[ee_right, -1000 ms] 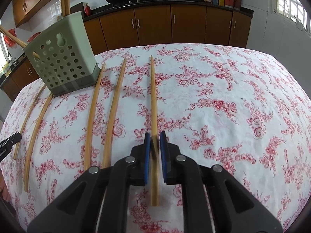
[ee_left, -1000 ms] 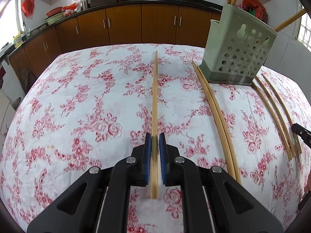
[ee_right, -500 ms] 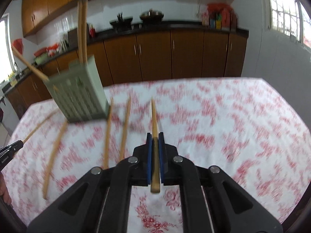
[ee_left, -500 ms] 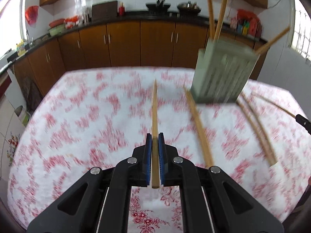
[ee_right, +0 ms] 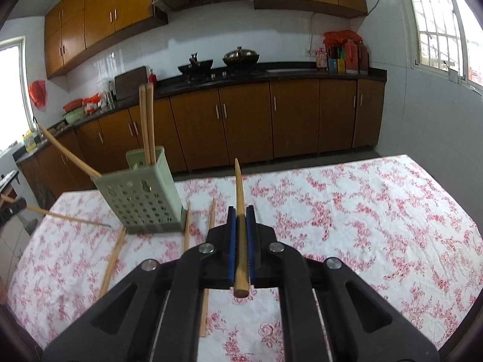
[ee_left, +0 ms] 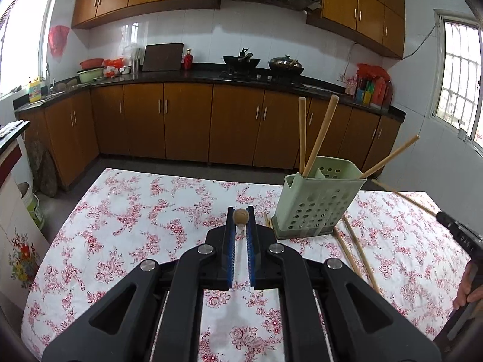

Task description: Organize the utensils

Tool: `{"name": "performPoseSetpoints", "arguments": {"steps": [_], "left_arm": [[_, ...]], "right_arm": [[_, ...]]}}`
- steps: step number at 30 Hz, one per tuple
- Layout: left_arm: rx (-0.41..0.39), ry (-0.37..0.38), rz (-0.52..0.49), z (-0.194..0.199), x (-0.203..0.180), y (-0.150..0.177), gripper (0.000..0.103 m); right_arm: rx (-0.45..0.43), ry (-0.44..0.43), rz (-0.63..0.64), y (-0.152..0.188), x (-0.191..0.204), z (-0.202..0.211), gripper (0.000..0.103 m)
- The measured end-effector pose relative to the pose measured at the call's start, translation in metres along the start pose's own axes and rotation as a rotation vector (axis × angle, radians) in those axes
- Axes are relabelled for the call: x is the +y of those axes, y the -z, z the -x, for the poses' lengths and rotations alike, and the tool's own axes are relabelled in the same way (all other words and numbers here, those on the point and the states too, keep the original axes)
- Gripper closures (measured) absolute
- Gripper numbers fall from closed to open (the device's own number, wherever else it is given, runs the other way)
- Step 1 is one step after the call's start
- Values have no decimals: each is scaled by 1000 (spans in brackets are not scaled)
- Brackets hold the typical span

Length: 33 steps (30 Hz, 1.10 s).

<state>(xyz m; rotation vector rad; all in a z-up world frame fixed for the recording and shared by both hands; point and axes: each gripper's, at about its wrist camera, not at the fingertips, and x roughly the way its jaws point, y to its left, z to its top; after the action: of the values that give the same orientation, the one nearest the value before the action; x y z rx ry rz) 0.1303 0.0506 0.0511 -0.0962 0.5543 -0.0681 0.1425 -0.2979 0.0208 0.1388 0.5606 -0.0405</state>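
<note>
Two blue-padded fingers of the left gripper (ee_left: 240,211) clench a chopstick (ee_left: 240,217) seen end-on, above the table (ee_left: 126,211); the green holder (ee_left: 317,202) stands near the far edge. In the right wrist view, the right gripper (ee_right: 240,211) grasps another chopstick (ee_right: 240,199), tip raised, beside the holder (ee_right: 142,199).

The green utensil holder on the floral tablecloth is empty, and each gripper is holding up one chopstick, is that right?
Not quite. The green utensil holder is not empty: the left wrist view shows three chopsticks standing in it. The rest holds: it stands on the floral tablecloth, and the left gripper and right gripper each grip one chopstick.
</note>
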Motion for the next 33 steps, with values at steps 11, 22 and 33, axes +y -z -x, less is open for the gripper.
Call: {"name": "performPoseSetpoints", "arguments": {"steps": [11, 22, 33], "left_arm": [[-11, 4, -6, 3, -2, -1, 96], [-11, 10, -8, 4, -4, 0, 96], [-10, 14, 2, 4, 0, 1, 96]], "right_arm": [[19, -24, -24, 8, -1, -5, 95], [19, -37, -56, 7, -8, -7, 101], [219, 19, -39, 59, -23, -34, 78]]}}
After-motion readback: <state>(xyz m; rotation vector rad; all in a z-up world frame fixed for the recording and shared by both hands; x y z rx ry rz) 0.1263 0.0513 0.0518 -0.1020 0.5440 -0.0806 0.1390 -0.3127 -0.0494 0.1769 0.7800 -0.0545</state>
